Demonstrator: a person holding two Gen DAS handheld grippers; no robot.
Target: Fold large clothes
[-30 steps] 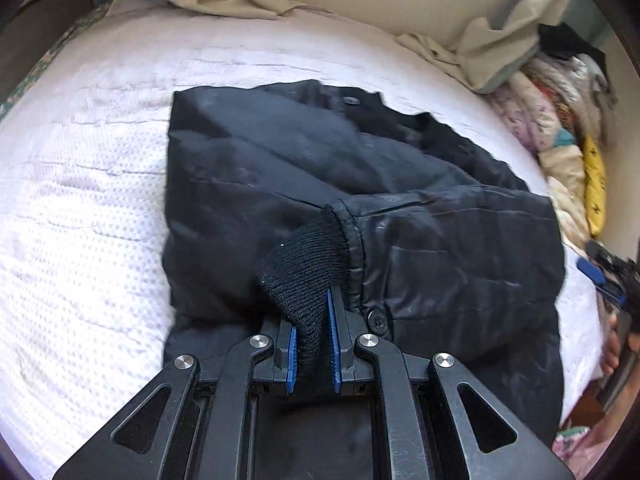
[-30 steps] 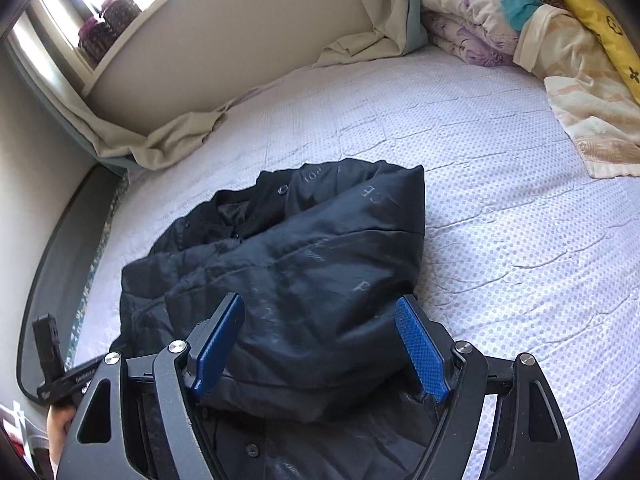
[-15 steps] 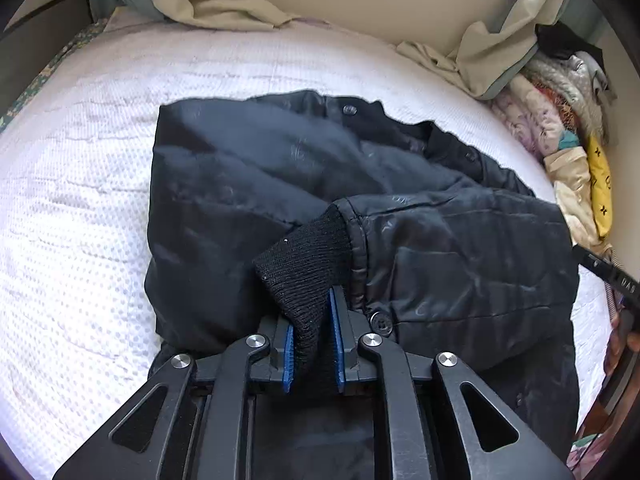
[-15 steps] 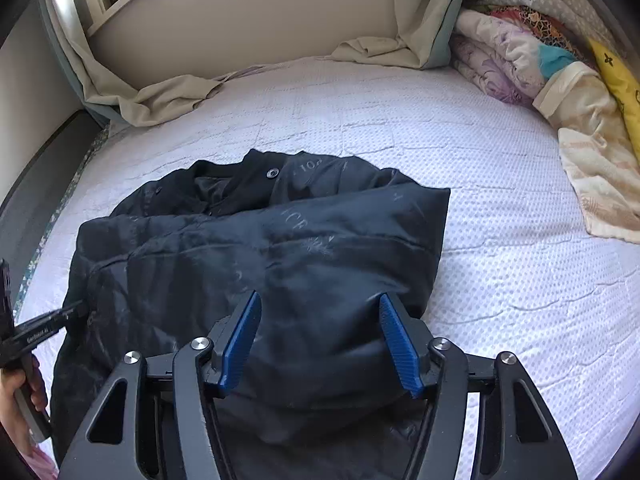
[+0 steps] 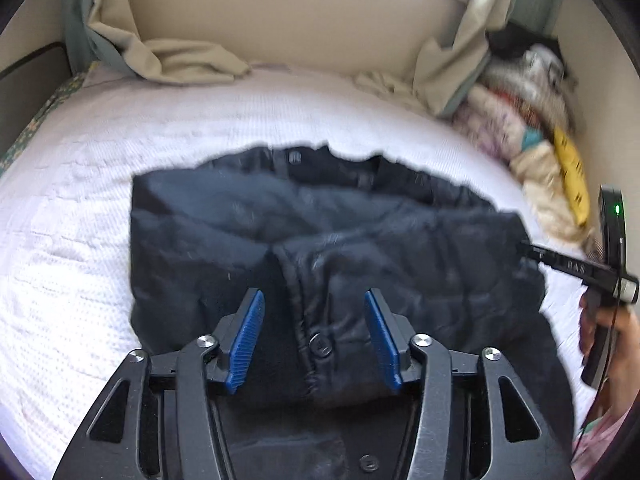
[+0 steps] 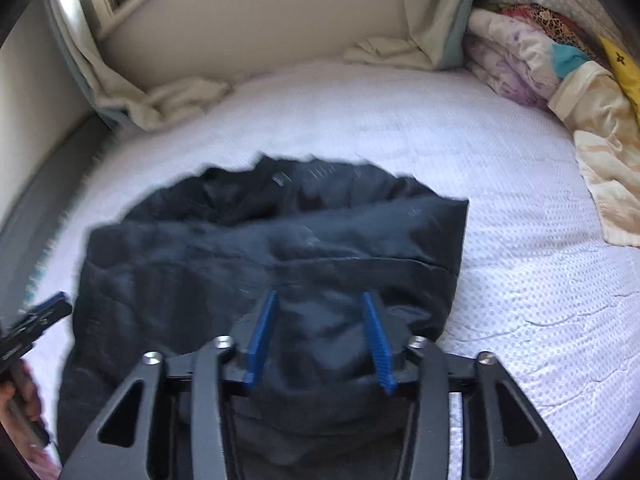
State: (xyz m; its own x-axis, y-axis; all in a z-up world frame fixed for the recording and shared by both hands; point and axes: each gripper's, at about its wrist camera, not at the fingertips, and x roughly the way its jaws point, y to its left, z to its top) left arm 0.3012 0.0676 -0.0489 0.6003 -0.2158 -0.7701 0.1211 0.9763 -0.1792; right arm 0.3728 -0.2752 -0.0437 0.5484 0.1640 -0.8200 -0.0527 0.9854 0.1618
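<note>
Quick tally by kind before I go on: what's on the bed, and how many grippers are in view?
Black jacket: 1
Pile of folded bedding: 1
Beige curtains resting on the white bed: 2
Grippers: 2, left gripper and right gripper, both open
Total: 6

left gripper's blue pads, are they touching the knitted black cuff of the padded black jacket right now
Cannot tell. In the left wrist view the left gripper is open, blue pads spread wide over the padded black jacket; the blur hides the knitted black cuff.

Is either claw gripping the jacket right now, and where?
Neither. The left claw and right claw are both open over the black jacket, gripping nothing.
</note>
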